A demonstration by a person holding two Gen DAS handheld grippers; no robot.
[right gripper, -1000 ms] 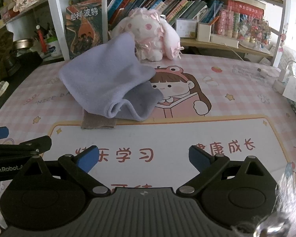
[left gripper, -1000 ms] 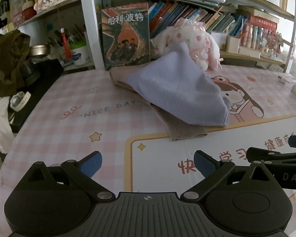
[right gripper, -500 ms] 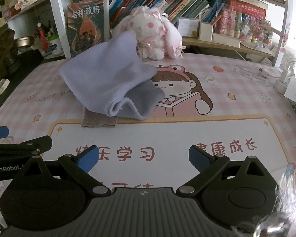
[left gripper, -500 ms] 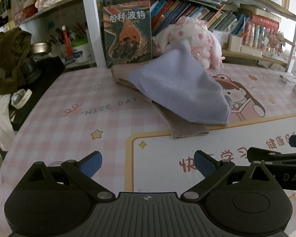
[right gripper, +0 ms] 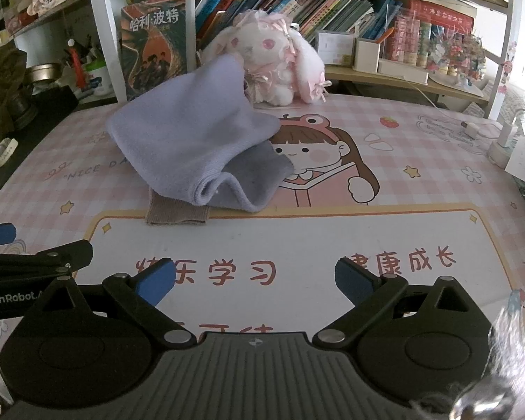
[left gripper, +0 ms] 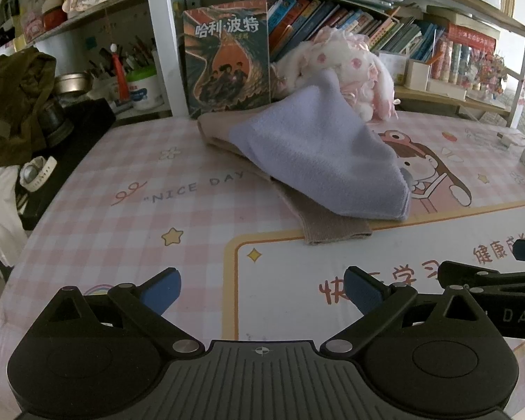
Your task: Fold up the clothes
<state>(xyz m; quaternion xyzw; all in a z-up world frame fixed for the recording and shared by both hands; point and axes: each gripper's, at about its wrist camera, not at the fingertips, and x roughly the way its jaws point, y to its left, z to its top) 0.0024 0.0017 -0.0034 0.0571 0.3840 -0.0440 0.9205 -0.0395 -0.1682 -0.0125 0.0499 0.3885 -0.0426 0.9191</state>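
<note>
Both grippers hang low at the near edge of the table (left gripper: 129, 210), the left gripper (left gripper: 262, 288) and right gripper (right gripper: 254, 278) each with fingers spread apart and empty. Ahead, well apart, the lavender cloth (right gripper: 189, 140) lies heaped over a tan garment (left gripper: 336, 224), whose long axis runs away leftward. Behind them sits a plush rabbit (right gripper: 273, 59), touching the cloth's peak.

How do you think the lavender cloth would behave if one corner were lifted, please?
The lavender cloth would probably flop and drape, since it lies in soft folds. Its fleecy surface should grip rather than slip. It rests on the beige cloth, which it might drag along.
</note>
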